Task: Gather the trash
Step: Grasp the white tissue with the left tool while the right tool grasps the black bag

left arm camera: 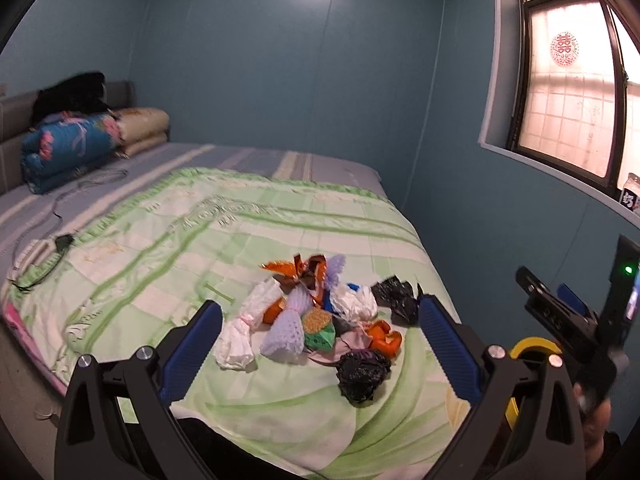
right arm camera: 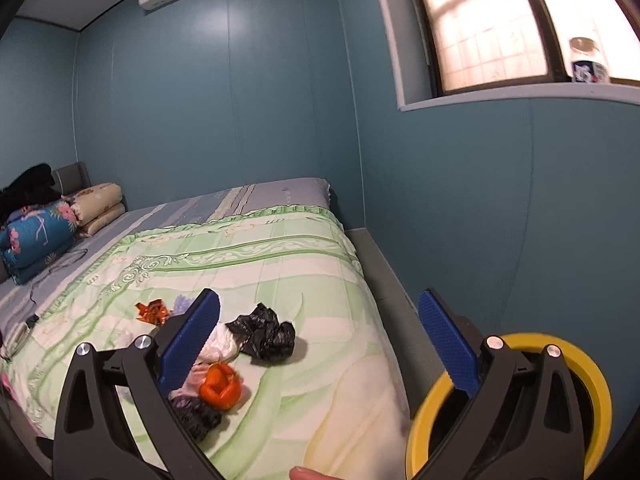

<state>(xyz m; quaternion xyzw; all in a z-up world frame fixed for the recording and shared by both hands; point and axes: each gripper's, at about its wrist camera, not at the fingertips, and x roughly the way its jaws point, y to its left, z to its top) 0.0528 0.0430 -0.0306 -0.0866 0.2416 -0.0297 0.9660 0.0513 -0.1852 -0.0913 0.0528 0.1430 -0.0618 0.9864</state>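
A pile of trash (left arm camera: 320, 316) lies on the green quilt (left arm camera: 160, 248) near the bed's foot: white tissue wads, orange peel (left arm camera: 386, 338), purple foam nets, an orange wrapper, crumpled black bags (left arm camera: 362, 372). My left gripper (left arm camera: 320, 344) is open and hovers above the pile, empty. My right gripper (right arm camera: 320, 340) is open and empty, to the right of the pile, over the bed's right edge. The black bag (right arm camera: 264, 336) and orange peel (right arm camera: 220, 386) show by its left finger. A yellow-rimmed bin (right arm camera: 560, 364) stands on the floor at the right, also in the left wrist view (left arm camera: 534, 346).
Folded quilts and pillows (left arm camera: 72, 148) are stacked at the headboard. A charger and cable (left arm camera: 60, 244) lie on the bed's left side. A blue wall runs along the bed's right side, with a window sill holding a jar (right arm camera: 588, 62).
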